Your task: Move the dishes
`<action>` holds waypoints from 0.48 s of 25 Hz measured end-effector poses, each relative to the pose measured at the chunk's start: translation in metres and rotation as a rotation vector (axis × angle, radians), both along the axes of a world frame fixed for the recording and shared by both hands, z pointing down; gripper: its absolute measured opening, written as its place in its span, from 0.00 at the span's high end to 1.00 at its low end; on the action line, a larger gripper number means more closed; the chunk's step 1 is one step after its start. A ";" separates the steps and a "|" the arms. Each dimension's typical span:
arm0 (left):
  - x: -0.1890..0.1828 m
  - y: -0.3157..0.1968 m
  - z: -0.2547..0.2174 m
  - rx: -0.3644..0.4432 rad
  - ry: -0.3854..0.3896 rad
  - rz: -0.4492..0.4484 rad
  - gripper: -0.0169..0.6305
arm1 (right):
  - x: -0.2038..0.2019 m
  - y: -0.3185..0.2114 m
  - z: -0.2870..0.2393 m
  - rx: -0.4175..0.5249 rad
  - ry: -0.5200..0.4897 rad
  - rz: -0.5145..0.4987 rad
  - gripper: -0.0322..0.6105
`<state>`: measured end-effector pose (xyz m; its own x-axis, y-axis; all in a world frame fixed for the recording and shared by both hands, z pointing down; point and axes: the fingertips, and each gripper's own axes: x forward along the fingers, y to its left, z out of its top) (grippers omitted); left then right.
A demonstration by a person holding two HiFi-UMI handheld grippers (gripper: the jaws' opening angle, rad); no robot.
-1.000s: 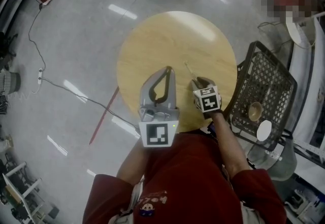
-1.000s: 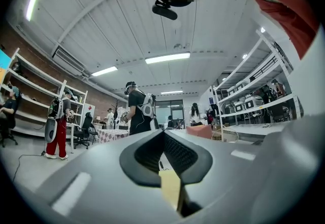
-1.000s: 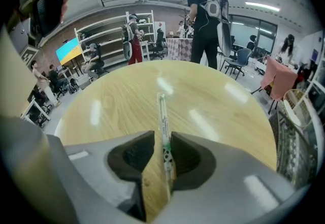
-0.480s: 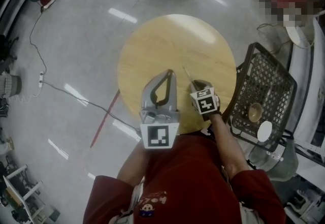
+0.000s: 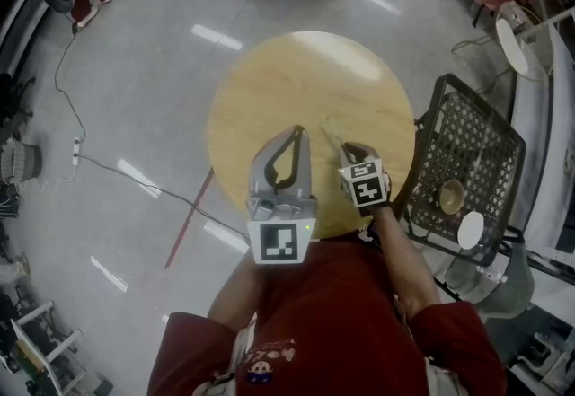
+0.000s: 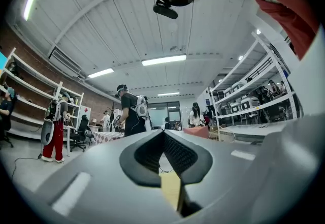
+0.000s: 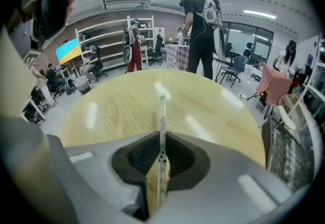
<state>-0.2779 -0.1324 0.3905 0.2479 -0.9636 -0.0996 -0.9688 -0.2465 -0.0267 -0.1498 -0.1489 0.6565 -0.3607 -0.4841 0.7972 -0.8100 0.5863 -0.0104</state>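
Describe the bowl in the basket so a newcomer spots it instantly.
In the head view, right of the round wooden table sits a dark mesh basket. Two dishes are at its near end: the bowl is the brownish hollow one, just up from the flat white plate.

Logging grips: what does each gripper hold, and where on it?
Right gripper, jaws just closed, pinches a thin stick by its near end. Left gripper: shut, empty.

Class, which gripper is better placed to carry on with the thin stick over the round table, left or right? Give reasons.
Right. The right gripper has just closed its jaws on the thin stick above the table; the left gripper is shut, empty.
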 end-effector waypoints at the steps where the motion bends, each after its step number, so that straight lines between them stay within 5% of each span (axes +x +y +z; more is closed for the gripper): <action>1: 0.002 0.000 -0.001 0.002 -0.003 0.004 0.96 | 0.000 0.000 -0.005 0.013 -0.006 0.005 0.89; 12: 0.026 0.002 -0.012 0.023 -0.006 0.049 0.96 | 0.009 -0.008 -0.059 0.135 -0.082 0.053 0.92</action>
<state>-0.2521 -0.1303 0.3780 0.2953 -0.9478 -0.1202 -0.9554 -0.2927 -0.0384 -0.1412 -0.1566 0.5975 -0.3925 -0.6054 0.6924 -0.8398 0.5430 -0.0013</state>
